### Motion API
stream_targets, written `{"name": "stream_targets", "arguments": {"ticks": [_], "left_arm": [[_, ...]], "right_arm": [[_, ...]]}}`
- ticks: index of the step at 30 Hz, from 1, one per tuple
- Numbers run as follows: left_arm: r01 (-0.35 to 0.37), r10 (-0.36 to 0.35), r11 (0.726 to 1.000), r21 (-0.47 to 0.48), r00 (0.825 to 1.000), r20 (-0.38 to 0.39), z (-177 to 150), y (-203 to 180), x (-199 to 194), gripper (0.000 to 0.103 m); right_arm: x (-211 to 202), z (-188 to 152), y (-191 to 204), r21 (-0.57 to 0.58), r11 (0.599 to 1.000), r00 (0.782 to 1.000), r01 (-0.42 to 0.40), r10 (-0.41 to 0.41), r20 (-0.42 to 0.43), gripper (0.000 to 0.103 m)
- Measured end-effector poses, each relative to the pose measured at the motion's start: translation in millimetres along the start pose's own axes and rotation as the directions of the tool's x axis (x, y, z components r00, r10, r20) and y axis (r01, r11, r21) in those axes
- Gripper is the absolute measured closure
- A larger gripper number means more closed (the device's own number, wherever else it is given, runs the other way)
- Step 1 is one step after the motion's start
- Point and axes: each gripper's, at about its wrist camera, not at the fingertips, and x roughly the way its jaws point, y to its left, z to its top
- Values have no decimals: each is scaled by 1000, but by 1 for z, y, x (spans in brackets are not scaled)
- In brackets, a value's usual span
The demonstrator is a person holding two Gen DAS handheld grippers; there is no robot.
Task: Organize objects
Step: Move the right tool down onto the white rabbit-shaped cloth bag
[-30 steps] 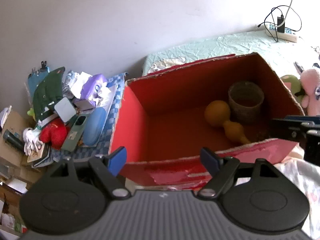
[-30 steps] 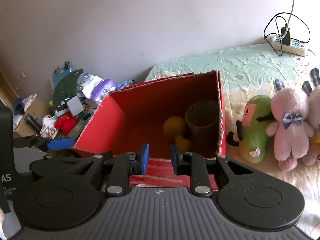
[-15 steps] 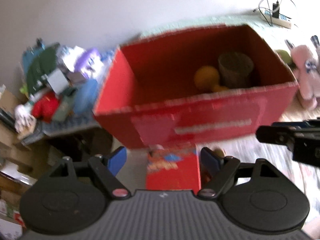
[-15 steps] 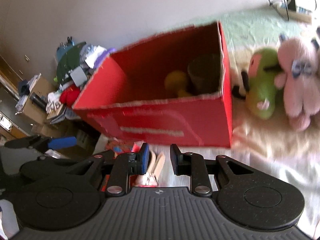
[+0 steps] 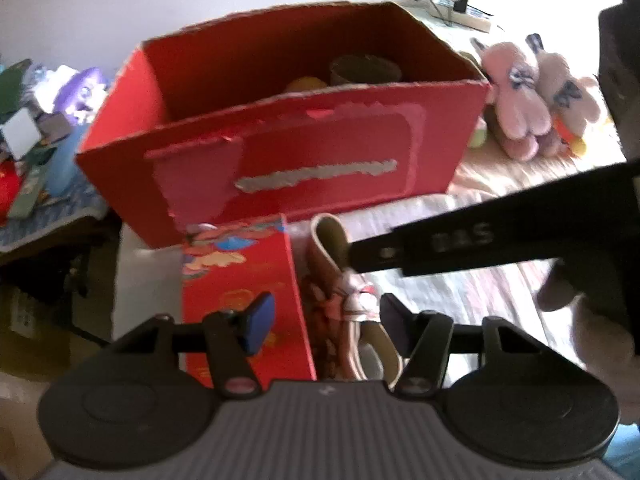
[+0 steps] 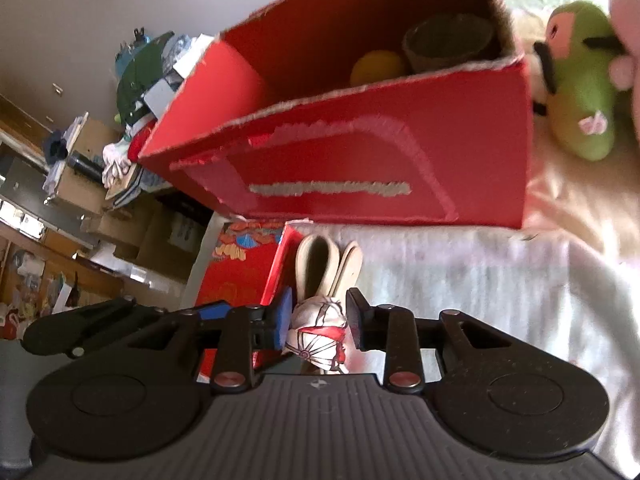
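A large open red cardboard box [image 5: 320, 168] [image 6: 360, 160] stands on the bed and holds a brown cup [image 5: 364, 68] [image 6: 448, 40] and a yellow gourd [image 5: 304, 84] [image 6: 376, 66]. In front of it lie a flat red printed packet [image 5: 240, 272] [image 6: 240, 276] and a cream long-eared rabbit figurine [image 5: 356, 300] [image 6: 320, 336]. My right gripper [image 6: 320, 318] is over the figurine's head, jaws opening, pads close beside it. My left gripper [image 5: 326, 326] has its jaws closing, with the packet's edge and the figurine between them, not pressed.
Pink plush rabbits [image 5: 516, 96] and a green plush [image 6: 576, 92] lie right of the box. A cluttered side table [image 5: 48, 120] [image 6: 140, 80] stands at the left past the bed's edge. A power strip [image 5: 468, 16] lies at the back.
Both grippers have sunk and tipped downward. The red packet and the rabbit figurine came into view below the box. The left jaws narrowed, and the right jaws widened around the figurine.
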Motion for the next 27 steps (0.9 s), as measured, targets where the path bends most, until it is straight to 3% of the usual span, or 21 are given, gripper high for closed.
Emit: {"name": "stream_targets", "arguments": {"ticks": [6,12,16,19,20,21,27], "left_arm": [[56,-56,997,45,998,-15,-1,-4,11,49],[86,-86,990,113,996,-5,1,-7,13,50],[110,-111,985,135,994,-2,0,-3,12,48],[123,-124,981,152,992,-5,0,-3,12,47],[126,-127,980,156,992,-5,1,-4,12,46],[129,-129,979,161,992,-5,1,-4,13,46],[170,-165,970,176,985,-43,6,-7,21,45]], "right_arm": [[11,2,-3,35,999,999,0,1,-34,60],[12,3,-1,35,999,998,-27,29,-49,59],[21,2,-3,16,999,996,28,-26,-86,59],[24,0,-11,57,998,995,20,-15,-95,59],[24,0,-15,77,997,995,16,-8,-98,62],[23,0,-19,97,995,995,2,7,-101,72],[6,-2,-31,147,989,997,7,3,-72,79]]}}
